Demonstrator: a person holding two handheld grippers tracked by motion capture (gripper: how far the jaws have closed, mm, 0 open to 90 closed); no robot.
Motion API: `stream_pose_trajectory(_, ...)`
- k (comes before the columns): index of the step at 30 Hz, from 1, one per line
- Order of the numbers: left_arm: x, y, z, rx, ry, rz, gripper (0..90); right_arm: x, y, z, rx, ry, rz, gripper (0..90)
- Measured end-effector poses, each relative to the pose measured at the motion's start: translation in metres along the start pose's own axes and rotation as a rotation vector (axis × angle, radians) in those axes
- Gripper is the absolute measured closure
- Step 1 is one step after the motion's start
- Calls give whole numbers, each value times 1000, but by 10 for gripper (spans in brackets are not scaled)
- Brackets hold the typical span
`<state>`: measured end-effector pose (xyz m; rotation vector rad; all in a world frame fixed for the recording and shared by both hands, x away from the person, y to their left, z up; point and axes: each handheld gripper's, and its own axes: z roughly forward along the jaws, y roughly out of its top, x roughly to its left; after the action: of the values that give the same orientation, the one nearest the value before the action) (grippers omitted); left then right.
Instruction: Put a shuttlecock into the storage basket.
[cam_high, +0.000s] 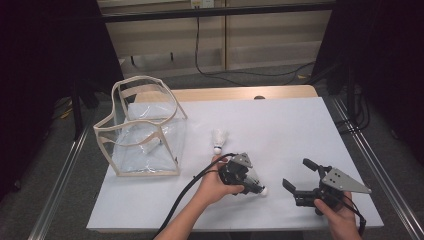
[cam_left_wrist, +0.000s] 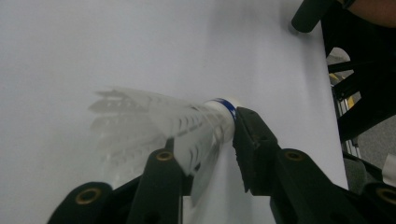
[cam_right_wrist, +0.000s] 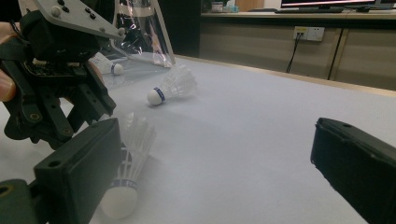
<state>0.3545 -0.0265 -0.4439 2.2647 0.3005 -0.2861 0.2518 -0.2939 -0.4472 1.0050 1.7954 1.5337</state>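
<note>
Clear bag (cam_high: 145, 131) (1 shuttlecock (cam_high: 150, 146) inside).

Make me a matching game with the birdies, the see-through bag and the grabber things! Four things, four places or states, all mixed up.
Things:
1. left gripper
2. right gripper
3. clear bag
4. loose shuttlecock

States or places:
A. stands at the table's left side, top open
B. lies alone on the white table between the bag and the grippers
C. jaws wide apart, holding nothing
D. closed around a shuttlecock

Pairs: 1-D, 2-C, 3-A, 4-B
</note>
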Motion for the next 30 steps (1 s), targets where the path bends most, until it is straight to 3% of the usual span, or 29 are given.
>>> stream_pose_trajectory(3, -1, -2, 1, 8, -22, -44, 828, 0, 0, 0, 2, 0, -2, 16)
stream_pose_trajectory(10, -2, -2, -5, 2, -29, -66, 834, 0, 0, 0, 1, 0, -2, 16)
stream_pose_trajectory(16, -1, 0, -16, -26, -45, -124, 833, 0, 0, 0, -1, -1, -7, 16)
stream_pose_trajectory(20, 1, 0, -23, -34, -30, -149, 830, 0, 0, 0, -3, -1, -3, 16)
stream_pose_trajectory(30, 4, -1, -37, -39, -7, -160, 841, 0, 1, -1, -6, -2, -10, 15)
